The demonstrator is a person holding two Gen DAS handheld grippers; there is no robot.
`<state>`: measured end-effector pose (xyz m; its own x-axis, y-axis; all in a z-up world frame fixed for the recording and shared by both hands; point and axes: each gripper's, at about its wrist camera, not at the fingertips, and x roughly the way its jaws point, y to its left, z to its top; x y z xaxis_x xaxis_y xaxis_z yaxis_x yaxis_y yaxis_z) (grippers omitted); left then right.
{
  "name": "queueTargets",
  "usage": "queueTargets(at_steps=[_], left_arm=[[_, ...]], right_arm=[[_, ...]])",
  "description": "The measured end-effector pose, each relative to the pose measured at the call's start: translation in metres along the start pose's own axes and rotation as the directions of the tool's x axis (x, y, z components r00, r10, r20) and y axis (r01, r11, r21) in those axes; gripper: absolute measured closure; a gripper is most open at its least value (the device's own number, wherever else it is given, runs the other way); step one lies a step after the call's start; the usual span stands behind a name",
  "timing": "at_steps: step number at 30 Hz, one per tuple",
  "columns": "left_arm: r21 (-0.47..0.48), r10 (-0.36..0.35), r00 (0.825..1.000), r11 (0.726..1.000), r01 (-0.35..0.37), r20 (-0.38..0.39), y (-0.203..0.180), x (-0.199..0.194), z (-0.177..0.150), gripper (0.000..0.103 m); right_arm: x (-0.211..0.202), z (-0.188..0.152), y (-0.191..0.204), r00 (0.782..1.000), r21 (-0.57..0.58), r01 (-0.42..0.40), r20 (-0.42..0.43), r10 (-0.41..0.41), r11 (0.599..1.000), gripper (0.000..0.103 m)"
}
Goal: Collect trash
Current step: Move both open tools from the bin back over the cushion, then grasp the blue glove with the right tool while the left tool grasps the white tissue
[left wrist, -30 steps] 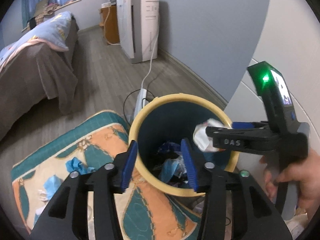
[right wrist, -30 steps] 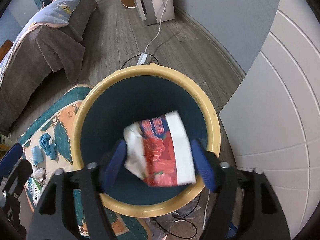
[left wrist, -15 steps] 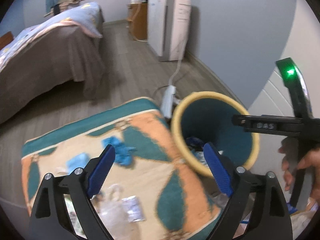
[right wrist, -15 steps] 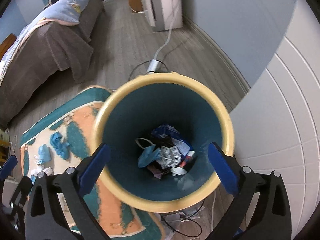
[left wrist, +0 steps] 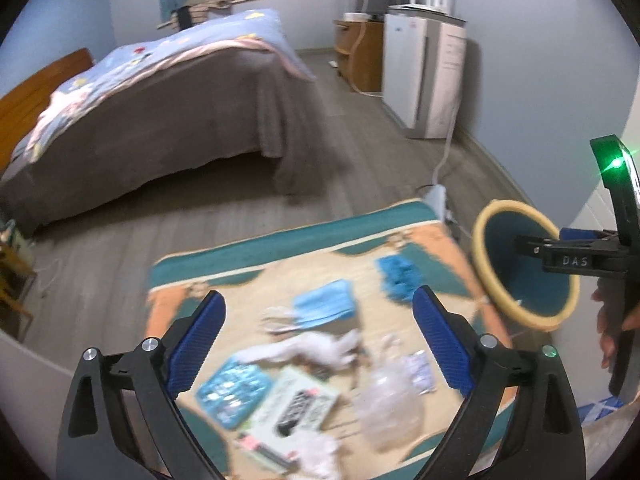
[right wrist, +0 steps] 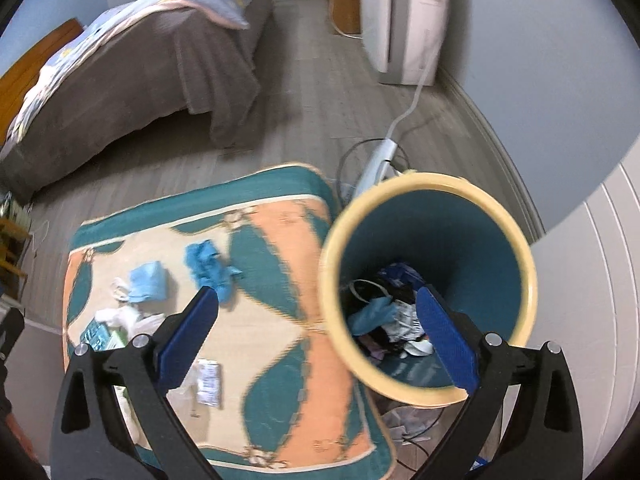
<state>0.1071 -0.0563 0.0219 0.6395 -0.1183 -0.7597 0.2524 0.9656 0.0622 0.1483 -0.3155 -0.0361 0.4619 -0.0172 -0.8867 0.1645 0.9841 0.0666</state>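
Moved: both wrappers dropped; I've swung off the bin (right wrist: 430, 280) toward the rug (left wrist: 280, 256).
Left hand-held gripper (left wrist: 316, 344): still widening, empty.
Right hand-held gripper (right wrist: 316, 336): wide, empty.
Trash (left wrist: 320, 304): scattered on rug, awaiting pickup.

Both fisheye views looked steeply down along their own fingers from well above the floor. The left wrist view faced the rug (left wrist: 288, 256), the bin (left wrist: 486, 280) off at three o'clock. The right wrist view sat nearer the bin (right wrist: 520, 248) — peering inside. Both shared rug, bin and bed (left wrist: 168, 112).
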Motion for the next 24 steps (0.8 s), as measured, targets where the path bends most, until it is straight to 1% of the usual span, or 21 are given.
queueTargets(at_steps=[3, 5, 6, 8, 11, 15, 20, 24], left_arm=[[-0.028, 0.046, 0.999, 0.999, -0.046, -0.001, 0.026, -0.002, -0.012, 0.008], [-0.099, 0.049, 0.998, 0.994, -0.052, -0.025, 0.047, 0.002, -0.017, 0.008], [-0.135, 0.045, 0.999, 0.99, -0.048, -0.025, 0.056, 0.003, -0.018, 0.008], [-0.174, 0.039, 0.999, 0.984, -0.04, -0.009, 0.069, 0.002, -0.024, 0.008], [-0.163, 0.06, 0.997, 0.984, -0.065, -0.038, 0.082, 0.009, -0.032, 0.008], [-0.158, 0.069, 0.993, 0.984, -0.083, -0.091, 0.102, 0.022, -0.042, 0.008], [-0.162, 0.068, 0.99, 0.983, -0.088, -0.122, 0.122, 0.036, -0.052, 0.008], [-0.147, 0.06, 0.98, 0.985, -0.088, -0.188, 0.13, 0.058, -0.061, 0.008]], right_arm=[[0.006, -0.003, 0.024, 1.0, -0.057, 0.003, -0.014, -0.004, 0.998, 0.006], [0.009, -0.005, 0.039, 1.0, -0.098, 0.004, -0.016, -0.006, 0.995, 0.006], [0.01, -0.005, 0.046, 1.0, -0.114, 0.0, -0.015, -0.001, 0.993, 0.006], [0.01, -0.006, 0.055, 1.0, -0.136, -0.014, -0.01, 0.013, 0.991, 0.006], [0.014, -0.007, 0.066, 1.0, -0.155, -0.022, -0.003, 0.021, 0.988, 0.006], [0.024, -0.008, 0.078, 1.0, -0.165, -0.012, -0.027, 0.007, 0.986, 0.006], [0.04, -0.004, 0.087, 0.999, -0.168, 0.012, -0.048, -0.02, 0.986, 0.006], [0.052, 0.0, 0.091, 0.997, -0.177, 0.031, -0.062, -0.042, 0.984, 0.006]])
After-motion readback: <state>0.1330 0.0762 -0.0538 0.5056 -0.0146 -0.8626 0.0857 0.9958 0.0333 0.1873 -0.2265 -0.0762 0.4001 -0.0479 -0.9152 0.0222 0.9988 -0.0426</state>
